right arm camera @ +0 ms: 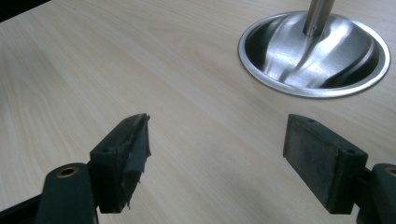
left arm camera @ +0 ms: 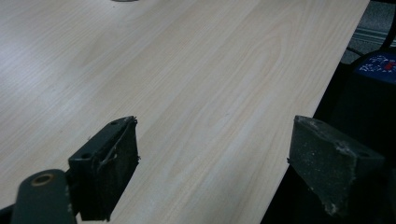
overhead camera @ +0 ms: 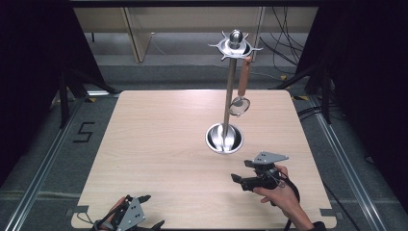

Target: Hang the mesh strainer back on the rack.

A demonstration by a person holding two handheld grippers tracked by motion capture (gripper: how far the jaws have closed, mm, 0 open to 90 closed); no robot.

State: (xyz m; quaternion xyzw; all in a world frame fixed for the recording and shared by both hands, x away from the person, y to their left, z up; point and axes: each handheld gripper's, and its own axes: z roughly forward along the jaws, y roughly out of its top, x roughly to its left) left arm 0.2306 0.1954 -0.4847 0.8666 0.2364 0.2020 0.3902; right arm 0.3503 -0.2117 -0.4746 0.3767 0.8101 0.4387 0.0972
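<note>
- Pale wood-grain table (overhead camera: pixel 159 144), fine lengthwise streaks.
- Shiny silver stand (overhead camera: pixel 230 96), mirror-bright round base (right arm camera: pixel 314 56).
- Hanging strainer (overhead camera: pixel 239 106): reddish-brown handle, silver mesh ring.
- Black right gripper (overhead camera: pixel 243 171), grey plate on top; matt black, scuffed fingers (right arm camera: pixel 322 158).
- Black left gripper (overhead camera: pixel 151 211), fingers (left arm camera: pixel 109 163) dusty at edges.
- Dark grey speckled floor (overhead camera: pixel 43 139).

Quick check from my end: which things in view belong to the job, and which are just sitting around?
Belongs to the job:
- utensil stand with its round base
- strainer hanging from the stand's top ring
- right gripper, open, near the base
- left gripper, open, at the near table edge

Just around:
- wooden table
- cables on the floor behind
</note>
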